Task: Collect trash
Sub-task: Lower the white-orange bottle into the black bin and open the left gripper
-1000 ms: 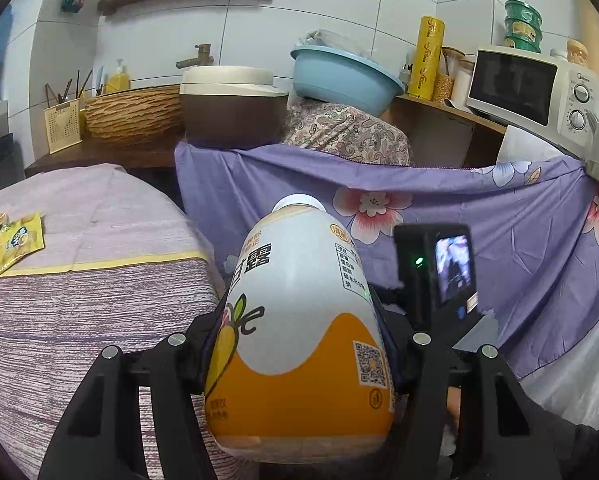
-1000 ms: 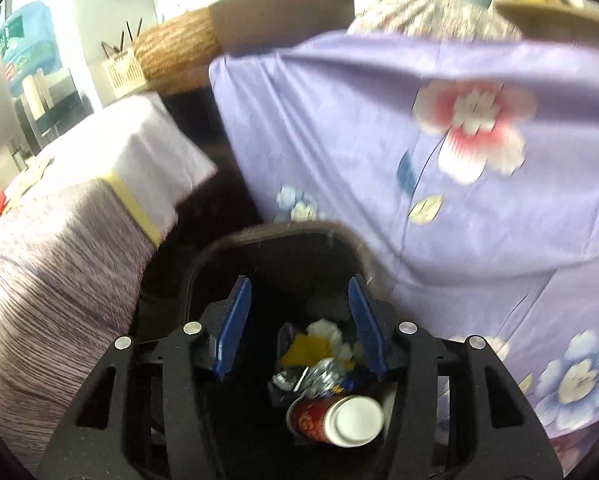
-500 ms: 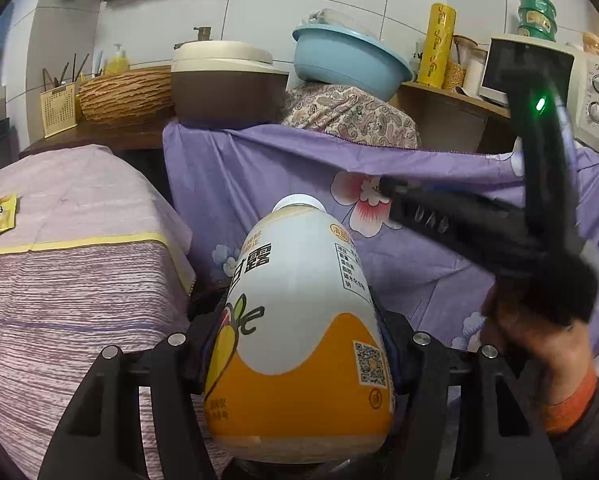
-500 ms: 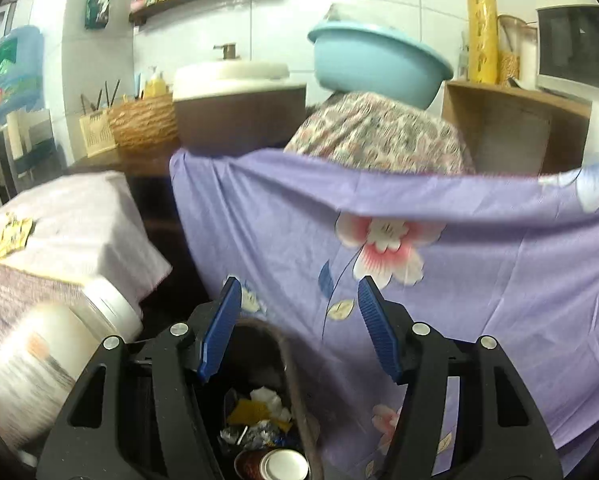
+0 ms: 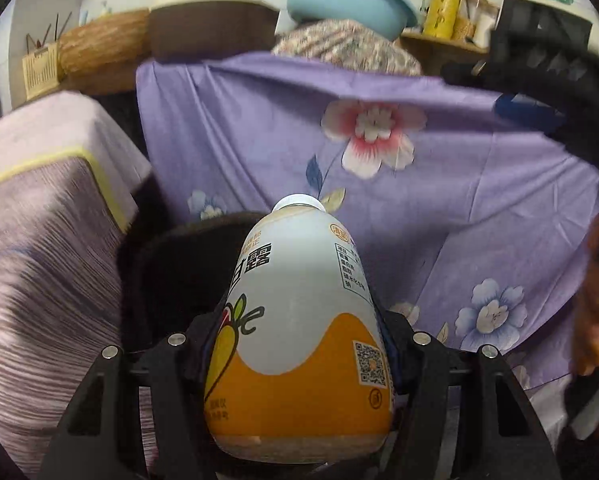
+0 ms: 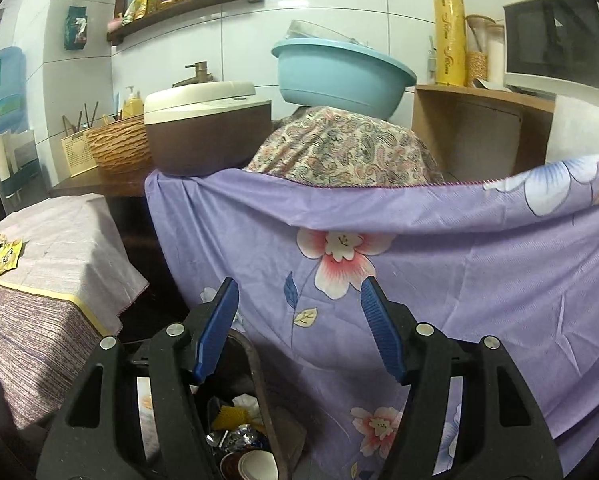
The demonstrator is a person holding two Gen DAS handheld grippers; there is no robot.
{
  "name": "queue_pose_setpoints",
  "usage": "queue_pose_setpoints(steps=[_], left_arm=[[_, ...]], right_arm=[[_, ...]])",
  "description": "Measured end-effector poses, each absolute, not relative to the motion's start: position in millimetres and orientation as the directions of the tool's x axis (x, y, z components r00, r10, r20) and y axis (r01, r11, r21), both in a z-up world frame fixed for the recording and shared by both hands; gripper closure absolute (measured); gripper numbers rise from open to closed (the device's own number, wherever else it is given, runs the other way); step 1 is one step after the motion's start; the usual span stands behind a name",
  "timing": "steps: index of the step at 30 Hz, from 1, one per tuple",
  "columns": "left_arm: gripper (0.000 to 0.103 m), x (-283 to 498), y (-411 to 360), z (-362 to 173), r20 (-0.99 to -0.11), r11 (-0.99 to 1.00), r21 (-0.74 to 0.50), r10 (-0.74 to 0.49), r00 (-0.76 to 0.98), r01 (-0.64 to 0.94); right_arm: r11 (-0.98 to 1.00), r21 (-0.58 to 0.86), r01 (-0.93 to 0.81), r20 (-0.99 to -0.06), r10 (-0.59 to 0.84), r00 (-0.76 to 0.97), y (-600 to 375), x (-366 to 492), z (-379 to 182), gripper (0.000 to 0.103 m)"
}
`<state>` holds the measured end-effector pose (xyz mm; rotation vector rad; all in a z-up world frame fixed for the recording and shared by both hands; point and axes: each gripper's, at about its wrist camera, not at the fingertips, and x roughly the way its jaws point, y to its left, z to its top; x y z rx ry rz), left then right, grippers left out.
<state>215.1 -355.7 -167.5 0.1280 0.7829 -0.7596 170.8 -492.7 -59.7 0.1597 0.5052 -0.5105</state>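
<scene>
My left gripper (image 5: 299, 344) is shut on a white and orange drink bottle (image 5: 299, 312), cap pointing away, which hangs over the near rim of a dark trash bin (image 5: 167, 256). The right gripper (image 6: 299, 320) is above and behind that bin (image 6: 259, 376); its jaws are opening and nothing is between the blue pads (image 6: 219, 320). Crumpled wrappers and a cup (image 6: 243, 436) lie inside the bin. A yellow wrapper (image 6: 5, 258) rests on the covered table at the left. In the left wrist view the right gripper's black body (image 5: 539, 76) crosses the upper right.
A purple floral cloth (image 6: 459, 272) hangs behind the bin. The striped table cloth (image 5: 47, 248) drops close on the bin's left. A rice cooker (image 6: 207, 128), blue basin (image 6: 339, 76) and basket (image 6: 119, 144) stand on the counter. A hand (image 5: 595, 300) is at the right.
The left gripper sank with the bottle and the bin came into view beneath it. The right gripper rose away from the bin, tilted up, and its jaws spread wider.
</scene>
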Motion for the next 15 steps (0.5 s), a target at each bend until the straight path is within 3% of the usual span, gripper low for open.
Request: queue_pose_setpoints(steps=[6,8,10,15], left_arm=[[0.041,224.5,-366.9,-188.7,-0.719,0.749,-0.141,-0.527,0.453,0.647],[0.035,227.2,-367.7,-191.7,-0.718,0.748,-0.159,-0.536,0.445,0.645],[0.02,227.4,-368.9,-190.9,-0.712,0.749,-0.154,-0.537,0.454,0.645],[0.015,226.9,-371.2,-188.2,-0.711,0.746,-0.146,-0.536,0.456,0.649]], right_arm=[[0.863,0.015,0.505,-0.502,-0.43,0.75,-492.9,165.2,-63.0,0.039],[0.863,0.017,0.504,-0.509,-0.427,0.748,-493.4,165.4,-65.0,0.039],[0.864,0.016,0.504,-0.513,-0.426,0.746,-493.5,164.7,-67.0,0.039],[0.862,0.024,0.505,-0.515,-0.423,0.746,-493.1,162.5,-66.9,0.039]])
